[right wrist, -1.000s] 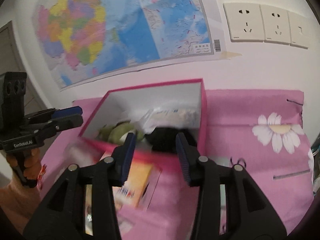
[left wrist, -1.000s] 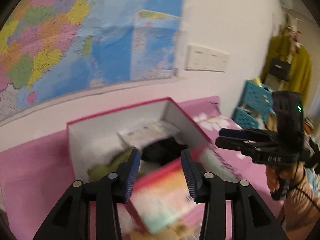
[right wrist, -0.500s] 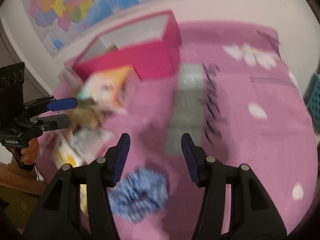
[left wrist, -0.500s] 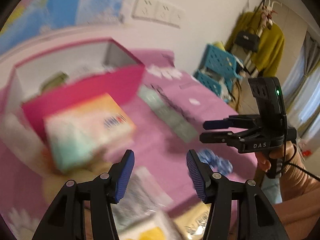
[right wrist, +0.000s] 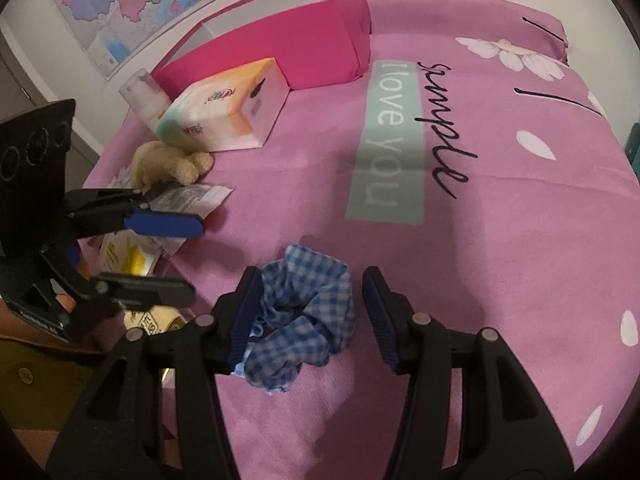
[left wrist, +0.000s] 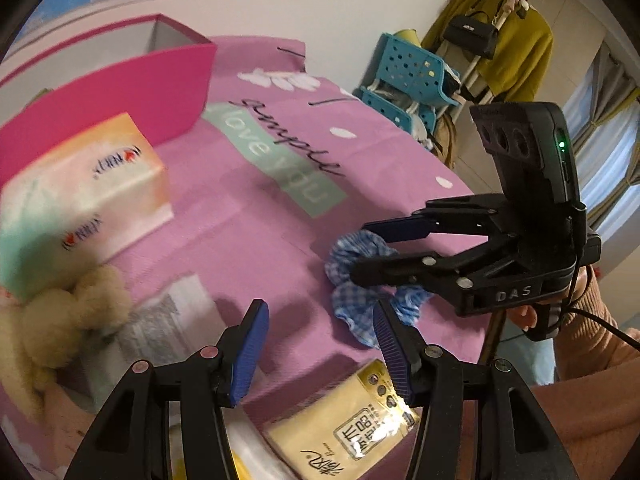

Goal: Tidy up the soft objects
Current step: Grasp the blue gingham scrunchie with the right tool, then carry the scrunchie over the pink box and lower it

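Right gripper [right wrist: 308,312] fingers are standing apart, straddling the blue checked scrunchie [right wrist: 304,320] lying on the pink bedsheet [right wrist: 500,220]. Left gripper [left wrist: 320,348] fingers are also standing apart, gripping nothing, hovering beside the scrunchie.

Both wrist views swing down off wall map and pink box [right wrist: 280,48], now aimed at pink bedspread [right wrist: 500,240]. Right gripper [right wrist: 312,312], a second ago facing box interior, now hangs low over blue checked scrunchie [right wrist: 308,312], jaws wide either side. Left gripper [left wrist: 320,344] drops from box front toward yellow tissue pack [left wrist: 352,428] at 6 o'clock; right gripper now at 3 o'clock in its view.
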